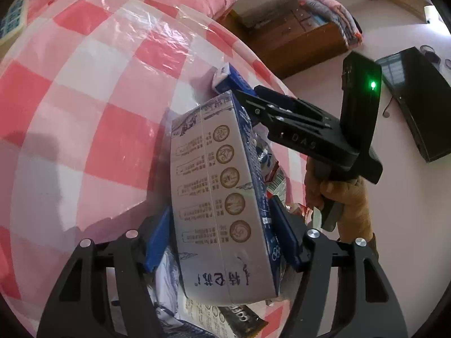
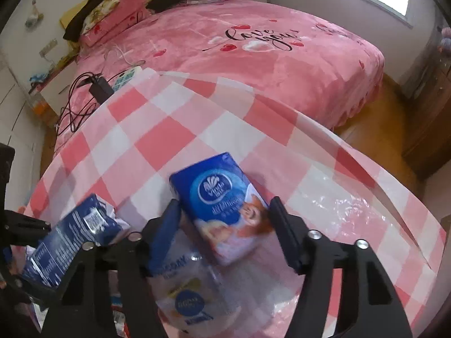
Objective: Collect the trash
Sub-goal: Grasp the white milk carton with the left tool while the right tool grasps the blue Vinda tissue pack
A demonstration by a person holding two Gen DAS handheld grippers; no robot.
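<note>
My left gripper (image 1: 222, 236) is shut on a grey and blue milk carton (image 1: 222, 197), held over a pile of wrappers (image 1: 197, 315) at the edge of the pink checked table (image 1: 84, 112). The carton also shows in the right wrist view (image 2: 67, 242). My right gripper (image 2: 225, 225) is around a blue tissue pack (image 2: 222, 205); its fingers stand at the pack's sides. In the left wrist view the right gripper (image 1: 253, 98) reaches over the tissue pack (image 1: 228, 79). A clear plastic bottle (image 2: 191, 290) lies below the pack.
A pink bed (image 2: 253, 48) stands behind the table, with a power strip and cables (image 2: 112, 81) on it. A wooden cabinet (image 1: 304, 36) and a black box (image 1: 417, 98) stand on the floor to the right.
</note>
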